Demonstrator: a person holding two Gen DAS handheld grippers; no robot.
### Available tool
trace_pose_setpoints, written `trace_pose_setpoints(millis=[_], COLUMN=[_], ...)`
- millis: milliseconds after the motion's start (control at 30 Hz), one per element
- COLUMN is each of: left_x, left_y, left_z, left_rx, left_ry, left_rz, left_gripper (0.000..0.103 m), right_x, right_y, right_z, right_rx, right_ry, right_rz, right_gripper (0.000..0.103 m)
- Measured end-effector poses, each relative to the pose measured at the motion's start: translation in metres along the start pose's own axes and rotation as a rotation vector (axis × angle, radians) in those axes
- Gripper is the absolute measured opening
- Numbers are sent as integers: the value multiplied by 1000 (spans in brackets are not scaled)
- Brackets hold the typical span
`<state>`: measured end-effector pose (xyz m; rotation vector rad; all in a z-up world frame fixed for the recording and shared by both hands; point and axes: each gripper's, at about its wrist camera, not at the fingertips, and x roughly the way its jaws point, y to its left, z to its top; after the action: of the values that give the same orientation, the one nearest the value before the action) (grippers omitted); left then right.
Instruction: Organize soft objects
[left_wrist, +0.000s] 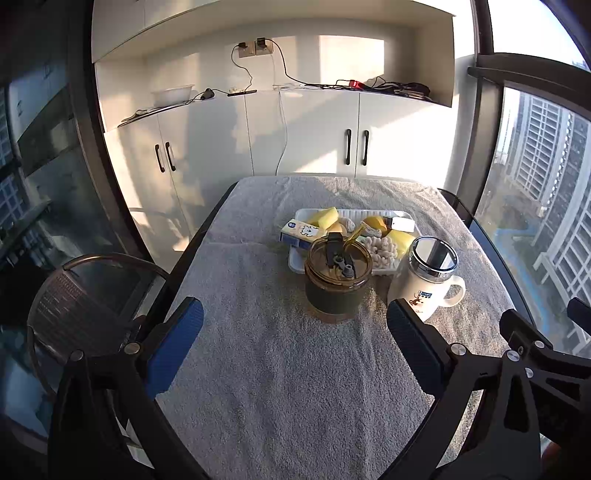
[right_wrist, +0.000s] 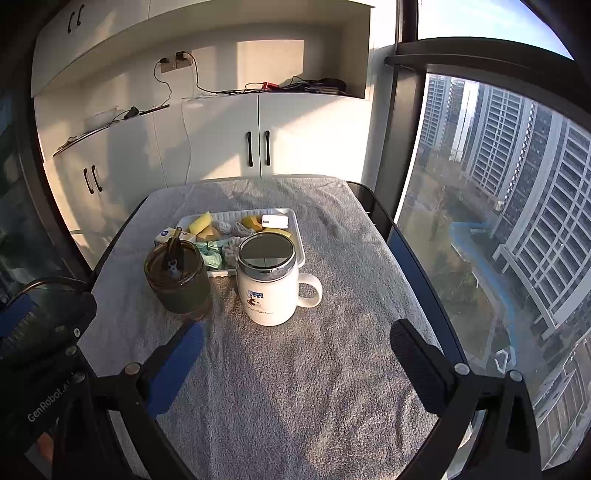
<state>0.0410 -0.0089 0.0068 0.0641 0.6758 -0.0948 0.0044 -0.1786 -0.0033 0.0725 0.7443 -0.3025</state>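
A white tray (left_wrist: 295, 264) (right_wrist: 300, 236) sits mid-table holding yellow sponges (left_wrist: 324, 217) (right_wrist: 201, 222), a knitted white piece (left_wrist: 383, 251) (right_wrist: 232, 248), a pale green soft item (right_wrist: 209, 255), a small carton (left_wrist: 301, 233) and a white box (right_wrist: 275, 220). In front of it stand a dark lidded jar (left_wrist: 338, 284) (right_wrist: 179, 282) and a white mug (left_wrist: 424, 284) (right_wrist: 267, 291) with a mirrored lid. My left gripper (left_wrist: 295, 325) hovers open over the towel, short of the jar. Equally open and empty, my right gripper (right_wrist: 297, 341) hangs just before the mug.
A grey towel (left_wrist: 280, 369) (right_wrist: 295, 387) covers the dark glass table (right_wrist: 417, 273). A dark wicker chair (left_wrist: 74, 306) stands at the left. White cabinets (left_wrist: 295, 140) lie beyond the table's far edge, and large windows (right_wrist: 498, 221) run along the right.
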Motion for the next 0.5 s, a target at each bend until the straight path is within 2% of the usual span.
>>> trace_pose_setpoints(millis=[500], left_x=[0], left_y=[0], left_z=[0], left_rx=[0], left_ry=[-3], left_rz=[-2], left_gripper=[101], right_x=[0], right_y=[1], right_z=[0], right_rx=[-6], right_ry=[-2], right_rz=[4], right_gripper=[103])
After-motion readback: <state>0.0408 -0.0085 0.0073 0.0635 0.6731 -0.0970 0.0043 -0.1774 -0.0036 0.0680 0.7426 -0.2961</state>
